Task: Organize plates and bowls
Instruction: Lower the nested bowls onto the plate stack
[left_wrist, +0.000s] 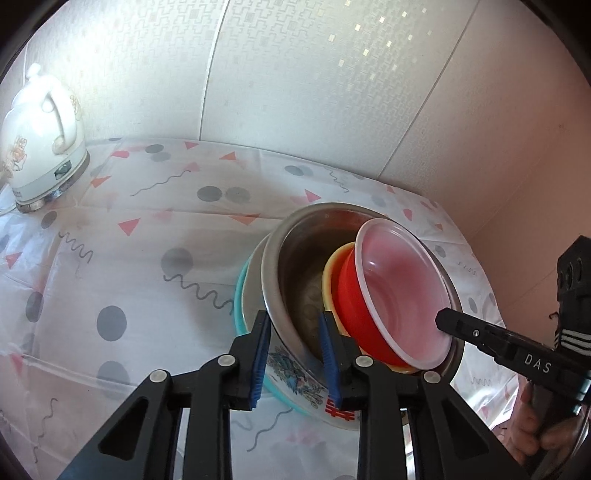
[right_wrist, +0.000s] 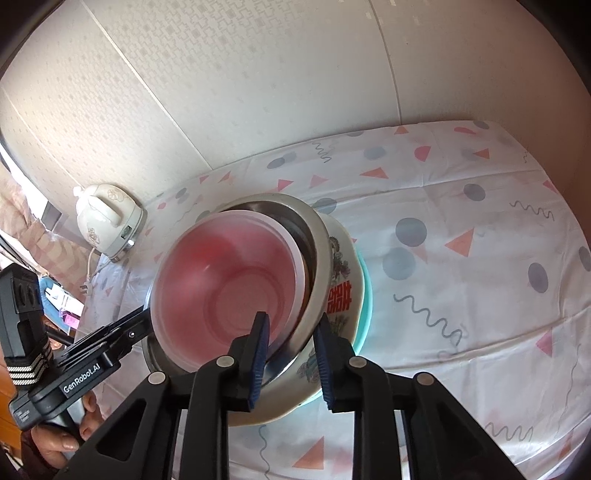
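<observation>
Near the surface's (left_wrist: 155, 229) far right corner, a nested stack tilts: clear plastic bowl (left_wrist: 402, 291) inside a red bowl (left_wrist: 354, 310), steel bowl (left_wrist: 295, 266), painted bowl (left_wrist: 295, 380), teal plate (left_wrist: 240, 306). Left hand-held gripper (left_wrist: 295, 354) and right hand-held gripper (right_wrist: 291, 358) each pinch opposite steel-and-painted rims, narrowly closed. Uneven lifting could spill the loose inner bowls.

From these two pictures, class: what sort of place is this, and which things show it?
Probably a home dining or kitchen corner: a kettle on a patterned tablecloth against a papered wall, and nested bowls.
</observation>
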